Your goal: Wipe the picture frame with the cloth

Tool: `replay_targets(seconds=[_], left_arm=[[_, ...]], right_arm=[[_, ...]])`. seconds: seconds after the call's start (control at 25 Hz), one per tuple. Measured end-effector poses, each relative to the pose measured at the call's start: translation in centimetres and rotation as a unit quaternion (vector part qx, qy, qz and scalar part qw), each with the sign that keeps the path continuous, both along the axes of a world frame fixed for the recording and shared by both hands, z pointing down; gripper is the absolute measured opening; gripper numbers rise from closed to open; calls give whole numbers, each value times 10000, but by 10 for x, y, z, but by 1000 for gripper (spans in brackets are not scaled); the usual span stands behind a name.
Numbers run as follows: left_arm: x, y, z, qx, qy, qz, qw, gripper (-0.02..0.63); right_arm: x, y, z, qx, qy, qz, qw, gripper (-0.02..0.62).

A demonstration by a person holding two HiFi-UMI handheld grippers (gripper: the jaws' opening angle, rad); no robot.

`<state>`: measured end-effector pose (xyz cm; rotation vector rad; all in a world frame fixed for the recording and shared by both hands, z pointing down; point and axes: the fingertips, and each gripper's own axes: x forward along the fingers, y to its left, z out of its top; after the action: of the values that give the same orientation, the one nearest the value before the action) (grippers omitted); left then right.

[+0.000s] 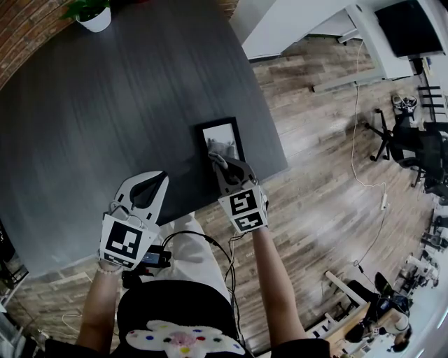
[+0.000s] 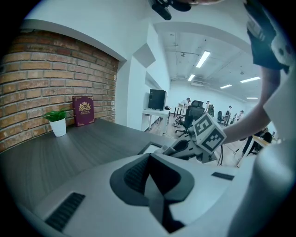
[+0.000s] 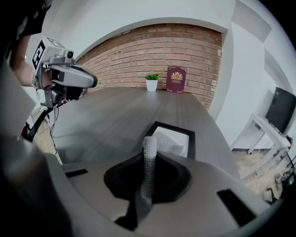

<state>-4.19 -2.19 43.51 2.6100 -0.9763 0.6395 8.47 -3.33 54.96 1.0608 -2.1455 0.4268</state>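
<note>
Right gripper (image 1: 222, 168) pinches cloth (image 3: 149, 155) over picture frame (image 1: 221, 138) (flat, long axis away).

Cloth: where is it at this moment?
The cloth is pinched in the right hand-held gripper, centre-right in the head view, its free end lying on the picture frame near the right edge of the dark table.

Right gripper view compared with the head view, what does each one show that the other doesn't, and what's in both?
Only the right gripper view shows the burgundy book, and the cloth clamped in the right gripper. Only the head view shows the wooden floor, an office chair and that gripper's marker cube. Both show the picture frame lying on the dark table, the potted plant and the left gripper.
</note>
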Motion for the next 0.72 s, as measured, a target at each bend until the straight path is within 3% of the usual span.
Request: replay_targets(seconds=[0.44, 0.72], left_arm=[[2, -1, 0, 8, -5, 49, 10000, 9], [2, -2, -1, 7, 19, 69, 10000, 9]], right_arm=[[46, -9, -6, 135, 205, 647, 9976, 26], [46, 0, -7, 114, 149, 819, 9965, 26]])
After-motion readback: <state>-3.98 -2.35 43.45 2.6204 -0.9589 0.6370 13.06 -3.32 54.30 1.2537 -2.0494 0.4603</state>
